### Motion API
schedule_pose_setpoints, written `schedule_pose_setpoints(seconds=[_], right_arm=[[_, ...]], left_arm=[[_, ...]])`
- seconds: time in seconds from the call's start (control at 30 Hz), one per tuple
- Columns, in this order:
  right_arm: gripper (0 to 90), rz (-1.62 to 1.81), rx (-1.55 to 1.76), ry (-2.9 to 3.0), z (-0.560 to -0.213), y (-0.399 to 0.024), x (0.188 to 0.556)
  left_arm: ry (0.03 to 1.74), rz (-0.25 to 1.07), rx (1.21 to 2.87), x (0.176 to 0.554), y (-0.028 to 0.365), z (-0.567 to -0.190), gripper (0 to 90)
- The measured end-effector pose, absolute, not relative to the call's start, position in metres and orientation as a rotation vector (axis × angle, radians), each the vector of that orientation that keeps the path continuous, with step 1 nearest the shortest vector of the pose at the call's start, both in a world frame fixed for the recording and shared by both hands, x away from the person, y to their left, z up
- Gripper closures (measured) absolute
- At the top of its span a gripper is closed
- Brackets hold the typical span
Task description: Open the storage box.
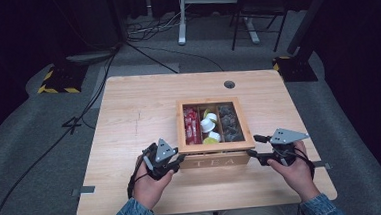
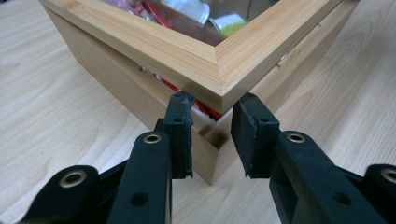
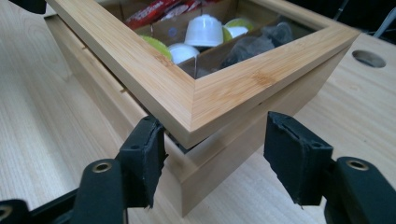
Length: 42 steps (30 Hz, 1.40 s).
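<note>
The tea box [image 1: 216, 158] sits at the table's [image 1: 128, 111] near centre, its lid [image 3: 154, 81] slightly raised. My left gripper [image 2: 211, 133] clamps the lid's near-left corner. My right gripper [image 3: 215, 154] straddles the near-right corner, jaws apart. I lift both corners evenly to avoid racking the hinge.

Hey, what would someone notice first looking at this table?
A wooden tea box sits near the front middle of the table, its glass-topped lid lifted slightly ajar. Through the lid you see red packets on the left, white and yellow-green capsules in the middle and dark sachets on the right. The left tool and right tool flank its two front corners.
</note>
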State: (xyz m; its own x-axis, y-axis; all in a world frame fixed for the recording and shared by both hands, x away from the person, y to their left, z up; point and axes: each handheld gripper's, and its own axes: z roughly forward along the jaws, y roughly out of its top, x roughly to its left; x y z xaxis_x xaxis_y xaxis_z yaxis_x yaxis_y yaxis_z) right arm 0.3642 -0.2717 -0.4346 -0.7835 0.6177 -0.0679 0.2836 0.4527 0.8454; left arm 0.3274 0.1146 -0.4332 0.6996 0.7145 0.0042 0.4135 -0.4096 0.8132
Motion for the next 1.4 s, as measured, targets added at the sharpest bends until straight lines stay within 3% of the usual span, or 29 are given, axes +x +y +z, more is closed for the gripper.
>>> schedule_pose_setpoints(seconds=[0.13,0.43,1.4], right_arm=[[37.8,1.249,0.712,2.335,-0.425,-0.27,0.368],[37.7,1.242,0.636,2.333,-0.411,-0.268,0.374],[40.5,1.378,0.578,2.261,-0.355,-0.265,0.411]], left_arm=[[0.86,0.46,2.011,0.328,0.116,-0.43,66.9],[0.896,0.496,1.965,0.331,0.123,-0.43,53.6],[1.128,0.572,2.006,0.325,0.183,-0.455,41.9]])
